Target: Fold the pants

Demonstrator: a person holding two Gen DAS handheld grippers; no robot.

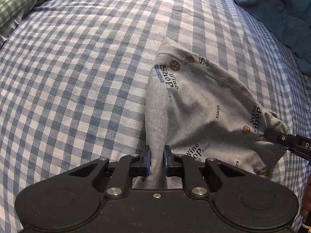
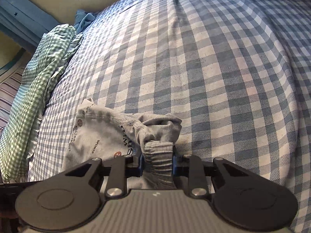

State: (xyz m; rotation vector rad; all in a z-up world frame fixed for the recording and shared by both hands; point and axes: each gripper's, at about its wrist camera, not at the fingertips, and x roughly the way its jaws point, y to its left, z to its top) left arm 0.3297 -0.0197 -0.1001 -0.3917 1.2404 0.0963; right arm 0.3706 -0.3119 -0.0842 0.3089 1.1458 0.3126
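Note:
The grey pants [image 1: 196,104], printed with "Wine Shop Boys" and "SPORTS", lie bunched on the blue checked bed sheet [image 1: 77,77]. My left gripper [image 1: 157,151] is shut on a pinched fold of the grey fabric. In the left wrist view my right gripper [image 1: 272,134] comes in from the right edge, holding the pants' far corner. In the right wrist view my right gripper [image 2: 157,155] is shut on the ribbed waistband [image 2: 158,153] of the pants [image 2: 101,132], which spread out to the left.
A green checked pillow [image 2: 38,73] lies along the left side of the bed. Teal and blue bedding [image 1: 281,9] is piled at the far edge. The checked sheet [image 2: 213,68] stretches ahead and to the right. A wall and window sit at upper left.

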